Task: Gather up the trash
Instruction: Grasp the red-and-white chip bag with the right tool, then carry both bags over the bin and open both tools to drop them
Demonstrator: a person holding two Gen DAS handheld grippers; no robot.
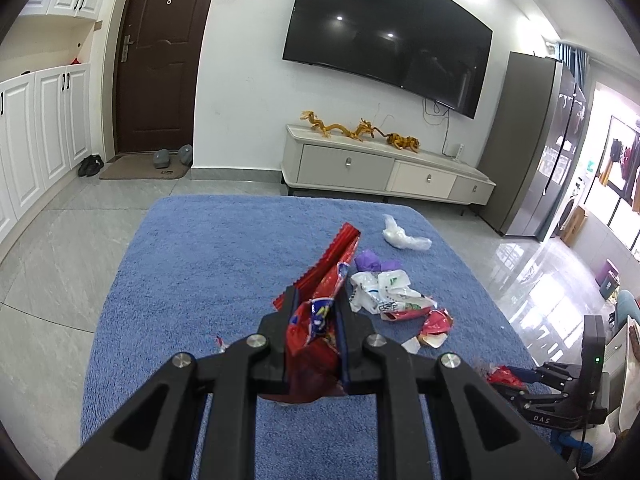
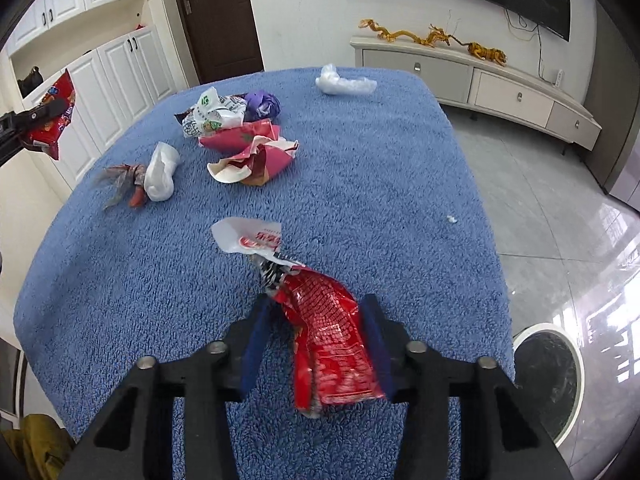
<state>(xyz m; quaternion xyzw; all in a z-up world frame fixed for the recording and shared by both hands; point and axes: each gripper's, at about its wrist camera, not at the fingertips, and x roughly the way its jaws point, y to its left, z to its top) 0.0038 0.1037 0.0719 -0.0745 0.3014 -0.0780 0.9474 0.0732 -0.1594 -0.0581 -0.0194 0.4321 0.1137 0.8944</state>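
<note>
Trash lay scattered over the blue fleece cover (image 1: 200,264). From the left wrist view, the left gripper (image 1: 316,300) was clamped on a red snack bag (image 1: 320,312), lifted above the cover, with a white printed wrapper (image 1: 384,292) and a purple scrap (image 1: 372,260) just beyond. From the right wrist view, the right gripper (image 2: 316,304) straddled a crumpled red wrapper (image 2: 328,336) lying on the cover, partly closed; whether the pads pressed it I could not tell.
</note>
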